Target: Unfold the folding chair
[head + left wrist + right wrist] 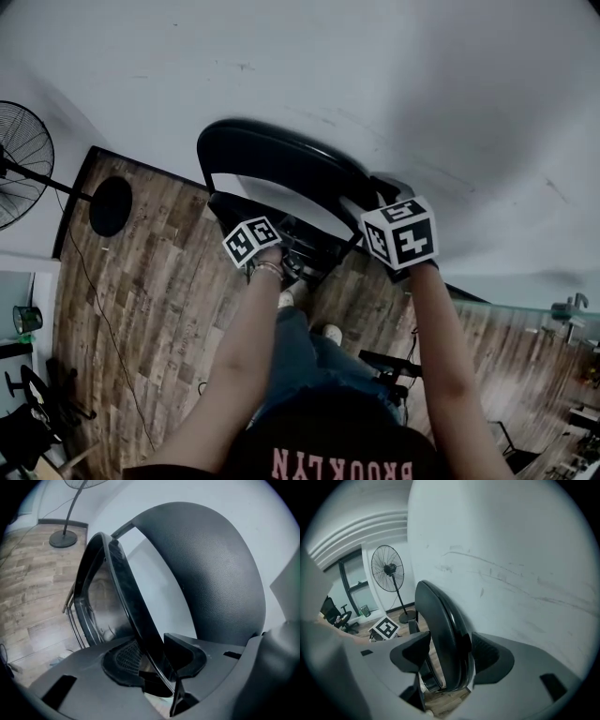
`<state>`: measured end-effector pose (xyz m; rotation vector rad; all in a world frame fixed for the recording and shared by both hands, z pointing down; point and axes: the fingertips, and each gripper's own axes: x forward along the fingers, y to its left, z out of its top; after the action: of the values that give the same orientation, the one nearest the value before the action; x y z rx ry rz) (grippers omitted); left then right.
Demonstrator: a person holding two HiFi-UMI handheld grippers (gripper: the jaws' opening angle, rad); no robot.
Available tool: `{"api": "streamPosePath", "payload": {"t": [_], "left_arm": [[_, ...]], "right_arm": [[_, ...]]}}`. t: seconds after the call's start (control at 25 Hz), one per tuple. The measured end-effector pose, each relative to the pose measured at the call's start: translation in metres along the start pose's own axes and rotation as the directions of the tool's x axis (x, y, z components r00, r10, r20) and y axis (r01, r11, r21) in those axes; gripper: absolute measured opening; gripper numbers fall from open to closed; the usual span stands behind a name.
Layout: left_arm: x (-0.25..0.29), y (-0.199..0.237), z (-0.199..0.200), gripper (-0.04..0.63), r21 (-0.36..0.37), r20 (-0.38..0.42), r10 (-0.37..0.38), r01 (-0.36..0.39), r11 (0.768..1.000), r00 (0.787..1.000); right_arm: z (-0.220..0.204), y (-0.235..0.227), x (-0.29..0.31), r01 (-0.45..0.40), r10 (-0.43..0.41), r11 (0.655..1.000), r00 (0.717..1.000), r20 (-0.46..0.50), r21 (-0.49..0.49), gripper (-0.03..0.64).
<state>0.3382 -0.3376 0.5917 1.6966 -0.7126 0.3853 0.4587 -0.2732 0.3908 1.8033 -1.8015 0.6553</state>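
Our left hand-held gripper [159,665] is nearly closed, its pads clamped on a thin glossy edge of the black folding chair [272,155]. Our right hand-held gripper [449,654] stands about half open, with the thick padded backrest rim [440,616] filling the gap and both pads against it, as far as we can judge.

In the head view the chair stands at twelve o'clock from us, close to the white wall [394,75] on the wood-plank floor [141,281]. Its backrest runs from ten o'clock to four o'clock. The right gripper holds the four o'clock end; the left sits lower, toward seven o'clock.

From above, the hand-held grippers themselves cover both grips. Legs and hinge are hidden, and we cannot tell whether the thin edge belongs to seat or frame.
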Motion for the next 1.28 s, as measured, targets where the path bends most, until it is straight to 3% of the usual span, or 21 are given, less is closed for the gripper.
{"api": "streamPosePath", "payload": {"t": [0.44, 0.8, 1.28], "left_arm": [[-0.014, 0.006, -0.007, 0.135, -0.011, 0.025, 0.018, -0.018, 1.0, 1.0], [-0.033, 0.014, -0.014, 0.146, -0.01, 0.057, 0.051, -0.05, 0.999, 0.997], [-0.063, 0.029, -0.029, 0.153, -0.007, 0.108, 0.066, -0.066, 0.998, 0.992]], "right_arm": [[0.029, 0.016, -0.002, -0.047, 0.049, 0.986, 0.999, 0.003, -0.161, 0.215], [0.04, 0.044, 0.002, -0.092, 0.096, 0.952, 0.995, -0.002, -0.291, 0.21], [0.034, 0.071, -0.01, -0.1, 0.115, 0.932, 0.993, 0.022, -0.348, 0.183]]}}
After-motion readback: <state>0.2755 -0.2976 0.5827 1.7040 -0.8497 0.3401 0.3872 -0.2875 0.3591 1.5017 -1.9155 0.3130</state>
